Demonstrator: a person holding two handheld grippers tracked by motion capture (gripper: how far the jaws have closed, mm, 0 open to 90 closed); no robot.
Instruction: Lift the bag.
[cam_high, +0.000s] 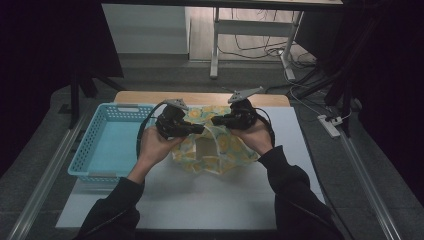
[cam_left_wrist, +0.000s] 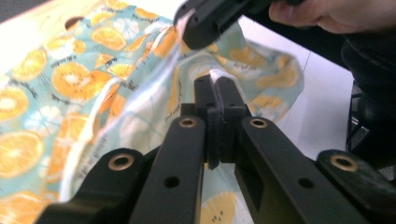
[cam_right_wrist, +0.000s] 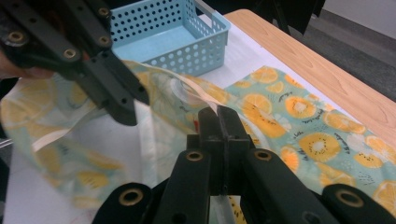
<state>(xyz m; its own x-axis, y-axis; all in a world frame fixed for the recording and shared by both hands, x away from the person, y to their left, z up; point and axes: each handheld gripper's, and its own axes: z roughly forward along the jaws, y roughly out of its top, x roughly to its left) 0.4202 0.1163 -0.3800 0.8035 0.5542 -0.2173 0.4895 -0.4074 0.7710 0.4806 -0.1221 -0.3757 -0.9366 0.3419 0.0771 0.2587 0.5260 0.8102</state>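
A cloth (cam_high: 226, 150) printed with orange and lemon slices on pale teal hangs between my two grippers above the white table cover. The left gripper (cam_high: 201, 129) is shut on a white-hemmed edge of the cloth (cam_left_wrist: 70, 79), which is pinched between its tips (cam_left_wrist: 217, 85). Close beside it, the right gripper (cam_high: 215, 120) is shut on another part of the same hem, seen at its tips (cam_right_wrist: 219, 114). In the left gripper view the right gripper (cam_left_wrist: 205, 23) sits just above and beyond. Part of the cloth (cam_right_wrist: 303, 116) still lies on the table.
A light blue perforated basket (cam_high: 107, 145) stands at the left of the table, with nothing in it (cam_right_wrist: 163, 37). The wooden table edge (cam_right_wrist: 327, 70) runs along the far side. White table cover (cam_high: 200, 200) lies bare in front of the cloth.
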